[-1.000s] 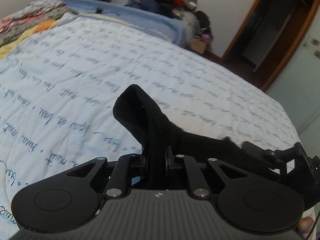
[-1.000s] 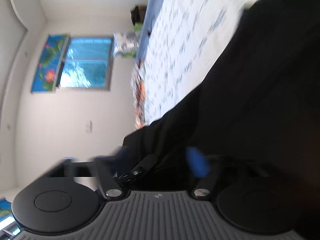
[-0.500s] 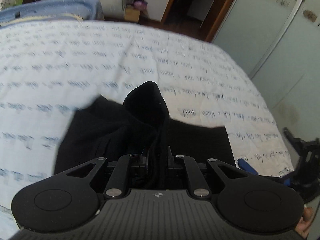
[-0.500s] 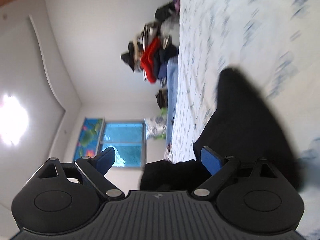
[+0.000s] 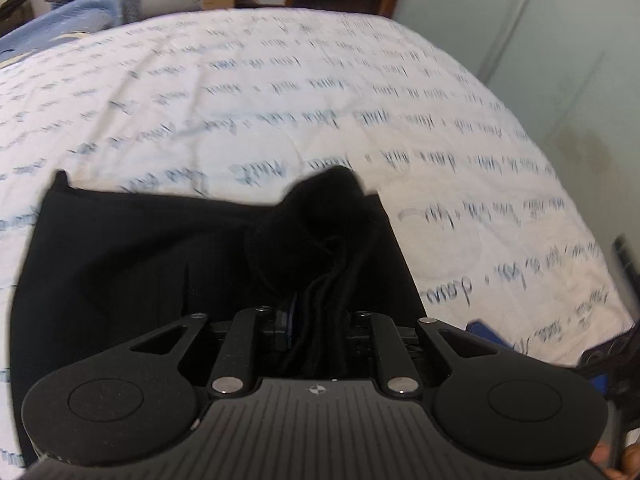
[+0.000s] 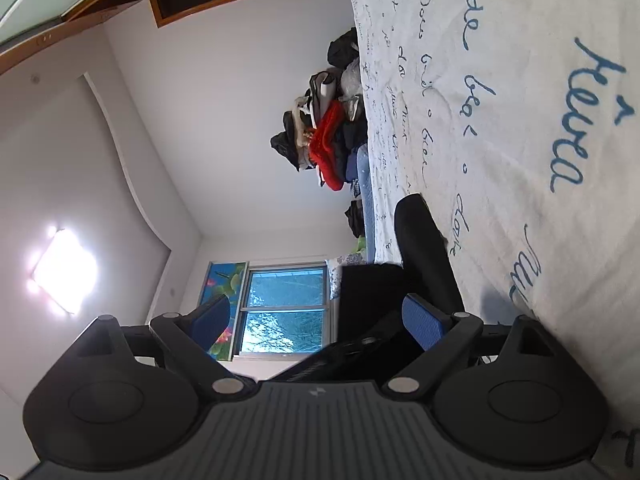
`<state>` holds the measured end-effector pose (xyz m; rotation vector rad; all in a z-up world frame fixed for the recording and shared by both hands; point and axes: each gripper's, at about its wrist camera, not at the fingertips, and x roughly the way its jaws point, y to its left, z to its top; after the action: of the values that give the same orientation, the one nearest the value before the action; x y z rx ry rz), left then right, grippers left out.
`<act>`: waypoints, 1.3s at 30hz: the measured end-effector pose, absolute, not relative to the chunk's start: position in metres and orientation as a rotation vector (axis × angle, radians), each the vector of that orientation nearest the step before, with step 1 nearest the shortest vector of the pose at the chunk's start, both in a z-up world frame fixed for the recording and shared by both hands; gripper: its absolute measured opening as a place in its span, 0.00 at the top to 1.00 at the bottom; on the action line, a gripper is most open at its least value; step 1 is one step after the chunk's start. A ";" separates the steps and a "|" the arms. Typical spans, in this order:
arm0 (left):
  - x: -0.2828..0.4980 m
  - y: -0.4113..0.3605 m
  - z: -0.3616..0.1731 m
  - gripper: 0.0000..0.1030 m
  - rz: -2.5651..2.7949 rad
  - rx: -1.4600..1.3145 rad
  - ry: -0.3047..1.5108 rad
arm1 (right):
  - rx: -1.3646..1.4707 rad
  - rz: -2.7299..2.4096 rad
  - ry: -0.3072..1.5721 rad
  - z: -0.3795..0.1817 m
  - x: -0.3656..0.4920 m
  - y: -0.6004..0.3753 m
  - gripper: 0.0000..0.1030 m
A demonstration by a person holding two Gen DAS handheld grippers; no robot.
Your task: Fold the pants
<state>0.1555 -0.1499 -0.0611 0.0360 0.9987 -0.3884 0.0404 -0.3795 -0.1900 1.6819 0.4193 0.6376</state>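
The left gripper [image 5: 320,320] sits at the bottom centre of its view, tipped steeply downward, jaws narrow but just easing apart, with dark cloth bunched between them. The right gripper [image 6: 320,320] lies rolled on its side in its own view, blue pads [image 6: 424,326] spread wide and gripping nothing, its jaws just opening. A fingertip [image 5: 628,458] of the person's hand peeks in at the lower right corner of the left view.
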 end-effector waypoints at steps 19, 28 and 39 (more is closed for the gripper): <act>0.080 0.002 -0.017 0.22 -0.398 -0.373 0.647 | 1.142 0.589 0.868 -0.116 0.106 -0.365 0.09; 0.078 0.028 -0.041 0.21 -0.329 -0.365 0.685 | 1.002 0.554 1.011 -0.114 0.110 -0.335 0.09; 0.075 0.037 -0.048 0.16 -0.332 -0.381 0.707 | 0.675 0.581 1.006 -0.093 0.108 -0.295 0.89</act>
<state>0.0750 0.0373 -0.0478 -0.3806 0.7069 -0.3323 0.1083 -0.2949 -0.0929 0.6754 1.0057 0.5806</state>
